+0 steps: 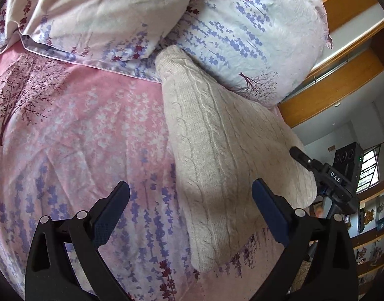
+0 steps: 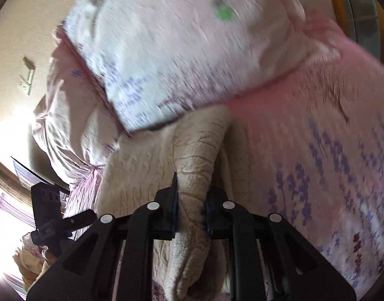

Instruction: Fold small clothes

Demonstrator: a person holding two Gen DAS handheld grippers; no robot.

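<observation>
A: Right wrist view is smeared. The pillow [image 2: 181,50] up top is a blur, its print barely readable, and there's a green blotch on it I can't identify. Bright glare washes out the lower left.

B: And the garment?

A: A cream cable-knit sweater [image 2: 199,155] on the pink floral bedsheet [image 2: 317,138]. Its lower end is cut off by the frame edge and by the tool's own black body, so the full shape is hard to make out. The far end tucks against the pillow.

B: Jaws on the right gripper [image 2: 190,213]?

A: Drawn in narrow, pinching a raised ridge of the knit. The fold runs straight up between the two pads and away from the camera.

B: Left side?

A: Left gripper [image 1: 190,198] is spread wide, nothing between the pads. The sweater [image 1: 217,150] lies ahead and to the right of the gap; the right-hand blue finger [image 1: 269,213] overlaps its edge, though contact I can't tell. The left finger sits over bare bedsheet [image 1: 79,138].

B: Anything else in that view?

A: The right gripper [image 1: 301,158] shows at the sweater's far right edge, its tip against the knit. Two pillows [image 1: 242,25] behind, wooden shelving [image 1: 342,70] at the right, partly cropped.
</observation>
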